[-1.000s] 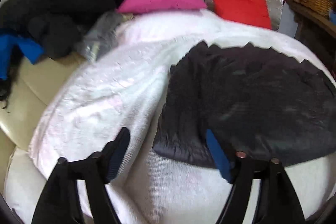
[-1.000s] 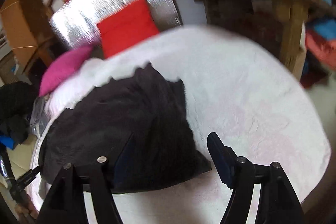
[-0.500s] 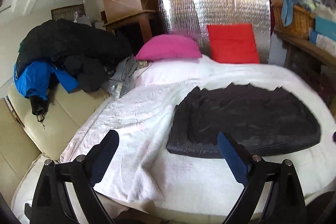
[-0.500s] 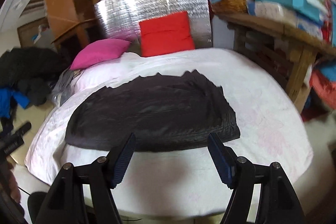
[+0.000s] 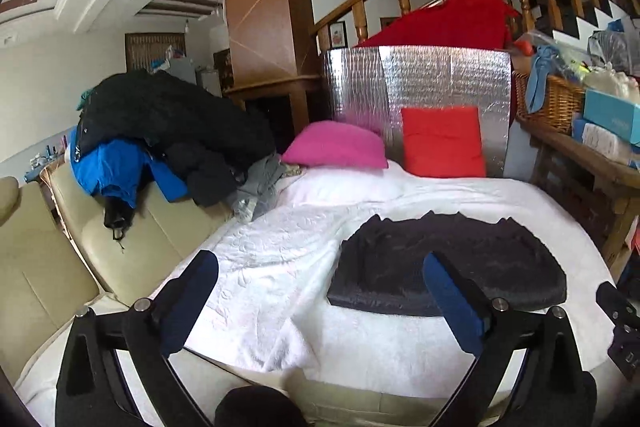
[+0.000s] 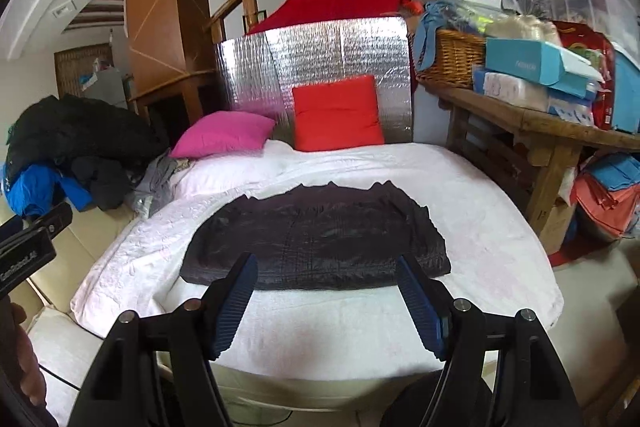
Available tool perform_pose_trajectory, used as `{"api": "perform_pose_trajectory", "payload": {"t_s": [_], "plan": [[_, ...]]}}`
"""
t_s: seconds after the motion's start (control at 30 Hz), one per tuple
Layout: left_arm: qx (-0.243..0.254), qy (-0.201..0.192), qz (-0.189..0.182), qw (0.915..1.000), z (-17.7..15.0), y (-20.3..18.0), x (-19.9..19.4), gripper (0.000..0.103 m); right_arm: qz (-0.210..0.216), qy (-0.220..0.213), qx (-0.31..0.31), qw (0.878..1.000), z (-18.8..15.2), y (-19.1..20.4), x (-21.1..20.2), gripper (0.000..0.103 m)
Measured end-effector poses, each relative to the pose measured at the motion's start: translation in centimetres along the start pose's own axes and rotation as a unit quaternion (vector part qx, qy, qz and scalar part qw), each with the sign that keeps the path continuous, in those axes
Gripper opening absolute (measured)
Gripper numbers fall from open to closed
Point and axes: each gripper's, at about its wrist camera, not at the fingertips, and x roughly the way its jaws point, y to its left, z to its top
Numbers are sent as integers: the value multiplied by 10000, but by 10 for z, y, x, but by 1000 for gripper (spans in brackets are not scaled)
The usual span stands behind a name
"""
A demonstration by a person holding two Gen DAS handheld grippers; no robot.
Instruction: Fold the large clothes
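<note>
A black quilted garment [image 5: 448,267] lies folded flat on the white blanket [image 5: 280,247]; it also shows in the right wrist view [image 6: 320,239]. My left gripper [image 5: 320,287] is open and empty, held back above the blanket's near edge, left of the garment. My right gripper [image 6: 326,291] is open and empty, held back in front of the garment's near edge. Neither gripper touches the garment. The left gripper's body shows at the left edge of the right wrist view [image 6: 28,251].
A pile of black and blue clothes [image 5: 160,139] lies on the cream sofa [image 5: 60,247] at left. A pink pillow [image 5: 336,147] and a red cushion [image 5: 440,143] lean on a silver panel [image 5: 420,83]. A wooden table [image 6: 540,131] with boxes and a basket stands at right.
Both grippers have pulled back and up from the garment, which now lies free and folded on the blanket. Both views have widened to show the room.
</note>
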Motion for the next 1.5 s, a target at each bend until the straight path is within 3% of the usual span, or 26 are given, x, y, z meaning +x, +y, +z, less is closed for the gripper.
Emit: {"api": "perform_pose_trajectory", "payload": {"t_s": [0.13, 0.33, 1.5], "plan": [[57, -21, -220, 9997, 2, -1, -15, 102, -36, -91, 62, 9999, 2, -2, -13, 75], [28, -166, -162, 9997, 3, -3, -23, 102, -146, -138, 130, 9997, 4, -7, -16, 75], [62, 16, -135, 9999, -2, -7, -19, 102, -53, -63, 174, 9998, 1, -5, -11, 75]]}}
